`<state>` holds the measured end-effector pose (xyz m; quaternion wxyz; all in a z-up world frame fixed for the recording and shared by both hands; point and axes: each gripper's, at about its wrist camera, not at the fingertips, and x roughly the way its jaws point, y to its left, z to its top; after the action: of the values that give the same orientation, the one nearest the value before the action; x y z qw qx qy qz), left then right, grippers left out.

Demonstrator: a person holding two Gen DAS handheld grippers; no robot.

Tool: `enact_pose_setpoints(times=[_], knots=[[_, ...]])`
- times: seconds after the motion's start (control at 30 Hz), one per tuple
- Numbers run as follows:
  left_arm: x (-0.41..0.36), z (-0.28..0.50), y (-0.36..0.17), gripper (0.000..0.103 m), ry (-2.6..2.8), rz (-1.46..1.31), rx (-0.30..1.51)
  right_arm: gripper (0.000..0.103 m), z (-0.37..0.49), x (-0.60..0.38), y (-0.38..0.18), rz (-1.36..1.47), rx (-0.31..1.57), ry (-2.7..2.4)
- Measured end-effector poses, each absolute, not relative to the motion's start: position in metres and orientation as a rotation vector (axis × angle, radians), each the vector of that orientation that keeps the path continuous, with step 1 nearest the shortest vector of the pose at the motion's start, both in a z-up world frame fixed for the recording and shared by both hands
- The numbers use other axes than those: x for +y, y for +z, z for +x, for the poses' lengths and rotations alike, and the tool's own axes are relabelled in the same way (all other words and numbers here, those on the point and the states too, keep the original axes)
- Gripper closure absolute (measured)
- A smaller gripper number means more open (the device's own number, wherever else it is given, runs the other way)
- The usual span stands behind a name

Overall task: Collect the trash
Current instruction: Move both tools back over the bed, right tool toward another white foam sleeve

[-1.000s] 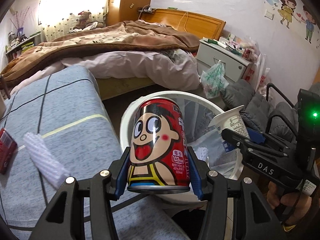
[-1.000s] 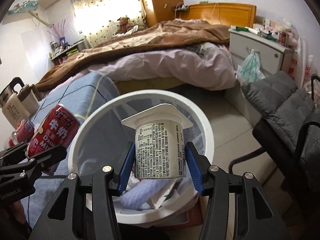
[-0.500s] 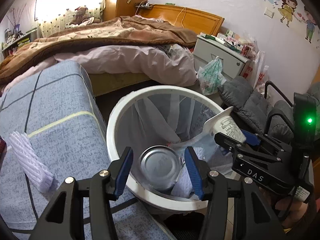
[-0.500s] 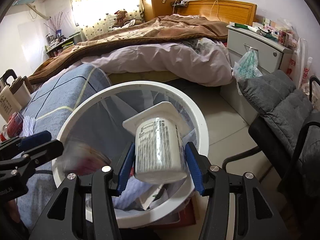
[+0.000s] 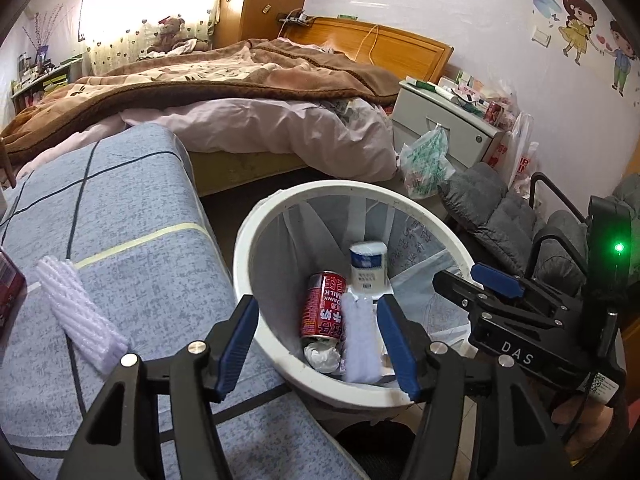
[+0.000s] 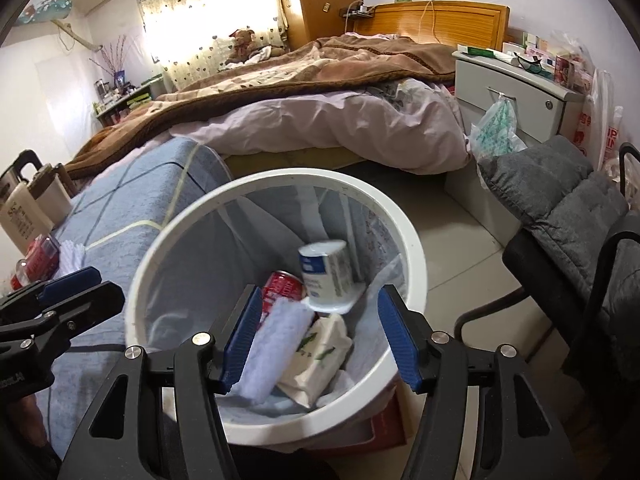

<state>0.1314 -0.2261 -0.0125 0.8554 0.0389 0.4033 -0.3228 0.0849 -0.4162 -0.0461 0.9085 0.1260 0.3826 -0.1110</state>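
A: What is nearest to the cameras?

B: The left gripper (image 5: 316, 336) and the right gripper (image 6: 318, 336), both of black metal with flat blue pads (image 5: 237, 346). On each the jaws stand wide apart and hold nothing. Both hang over the white bin (image 5: 256, 248).

A: And the bin itself?

B: It is round, of smooth white plastic, lined with a thin, half-clear bag. Inside lies the red milk can (image 5: 323, 306), a metal cylinder with white letters, leaning on its side. Just right of it is the yogurt cup (image 5: 368, 266), white plastic with a blue band, its bottom up. In the right wrist view the cup looks blurred. Near them lie a ribbed white foam sleeve (image 6: 276, 350), a soft tissue pack (image 6: 320, 356) with green print and a crumpled white paper (image 5: 322, 356).

A: What is beside the bin?

B: On the left, a table under a blue-grey woven cloth (image 5: 132, 216) with dark lines. On it lies a foam net (image 5: 76, 312), white and ribbed. On the right stands a chair with a padded grey cushion (image 6: 560, 200).

A: Farther away?

B: A bed with a fluffy brown blanket (image 5: 224, 76) and a wooden headboard.
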Motion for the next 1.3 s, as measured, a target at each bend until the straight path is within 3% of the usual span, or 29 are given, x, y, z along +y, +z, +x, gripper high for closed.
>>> enact_pose_setpoints(times=[1.3], knots=[[-0.057,0.120,0.002,0.038,-0.411,-0.046,0.765,0.042,0.095,-0.277,-0.013,0.200,0.714,-0.029]])
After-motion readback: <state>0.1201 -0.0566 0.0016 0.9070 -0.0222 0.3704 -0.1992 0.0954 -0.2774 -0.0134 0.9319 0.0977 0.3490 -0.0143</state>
